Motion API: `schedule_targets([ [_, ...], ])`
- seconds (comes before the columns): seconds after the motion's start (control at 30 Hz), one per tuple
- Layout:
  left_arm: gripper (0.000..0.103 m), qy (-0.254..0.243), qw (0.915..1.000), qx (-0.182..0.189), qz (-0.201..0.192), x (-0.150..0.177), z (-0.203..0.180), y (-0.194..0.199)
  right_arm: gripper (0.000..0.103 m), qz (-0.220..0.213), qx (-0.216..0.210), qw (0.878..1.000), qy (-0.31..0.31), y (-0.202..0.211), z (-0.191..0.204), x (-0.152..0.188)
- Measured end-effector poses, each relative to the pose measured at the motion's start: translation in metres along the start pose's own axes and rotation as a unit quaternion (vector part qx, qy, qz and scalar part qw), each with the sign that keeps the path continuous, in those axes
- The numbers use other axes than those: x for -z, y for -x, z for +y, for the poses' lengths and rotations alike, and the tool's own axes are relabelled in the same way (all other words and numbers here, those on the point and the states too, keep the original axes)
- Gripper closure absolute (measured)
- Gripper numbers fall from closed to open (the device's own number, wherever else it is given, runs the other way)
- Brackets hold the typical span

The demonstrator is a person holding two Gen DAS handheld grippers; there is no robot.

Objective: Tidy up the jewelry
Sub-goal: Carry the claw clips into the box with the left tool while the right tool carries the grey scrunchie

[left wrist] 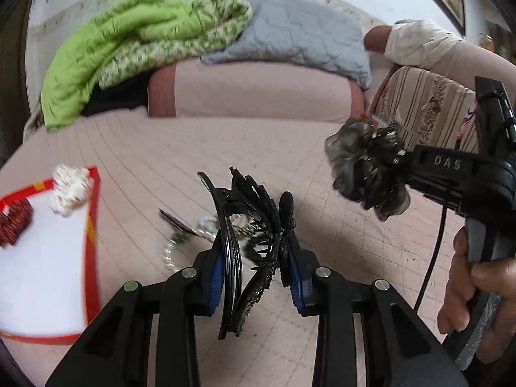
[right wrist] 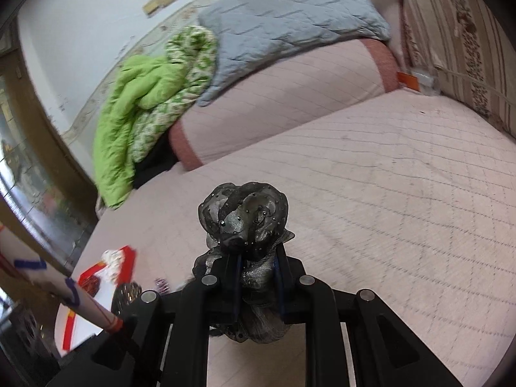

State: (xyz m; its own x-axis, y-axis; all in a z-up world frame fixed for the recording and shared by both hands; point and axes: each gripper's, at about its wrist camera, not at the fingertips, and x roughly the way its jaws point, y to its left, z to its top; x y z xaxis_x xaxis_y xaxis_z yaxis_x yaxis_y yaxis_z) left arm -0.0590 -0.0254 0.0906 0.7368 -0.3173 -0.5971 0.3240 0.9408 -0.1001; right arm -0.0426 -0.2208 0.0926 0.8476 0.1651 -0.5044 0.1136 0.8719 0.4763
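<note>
Green quilt, grey pillow

Pink quilted bed, bright colours at its edges.
Lime-green blanket, grey quilted pillow, red-rimmed white tray, sheer grey-black flower.

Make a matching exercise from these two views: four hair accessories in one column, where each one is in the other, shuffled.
Things:
1. black plastic claw hair clip
2. grey sheer fabric flower hair piece
3. white fluffy scrunchie
4. dark red scrunchie

Places:
A. on the white red-edged tray, near its far corner
B. between the fingers of the right gripper
C. on the tray, at the left edge of the left wrist view
D. between the fingers of the left gripper

Pairs: 1-D, 2-B, 3-A, 4-C
</note>
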Motion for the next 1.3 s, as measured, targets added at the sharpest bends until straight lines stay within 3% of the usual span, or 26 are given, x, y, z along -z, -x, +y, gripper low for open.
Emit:
schedule_targets([
  [0.23, 0.071, -0.011, 0.9982, -0.033, -0.049, 0.006, 0.028, 0.042, 0.085, 0.005, -0.041, 0.998, 0.040, 0.017, 0.050, 0.037],
  [0.5, 0.070, 0.013, 0.9956, -0.071, -0.060, 0.014, 0.066, 0.056, 0.085, 0.013, -0.044, 0.996, 0.073, 0.019, 0.080, 0.064],
  [1.3, 0.070, 0.080, 0.9898, -0.082, -0.084, 0.016, 0.135, 0.090, 0.085, 0.044, -0.044, 0.994, 0.093, 0.014, 0.125, 0.099],
])
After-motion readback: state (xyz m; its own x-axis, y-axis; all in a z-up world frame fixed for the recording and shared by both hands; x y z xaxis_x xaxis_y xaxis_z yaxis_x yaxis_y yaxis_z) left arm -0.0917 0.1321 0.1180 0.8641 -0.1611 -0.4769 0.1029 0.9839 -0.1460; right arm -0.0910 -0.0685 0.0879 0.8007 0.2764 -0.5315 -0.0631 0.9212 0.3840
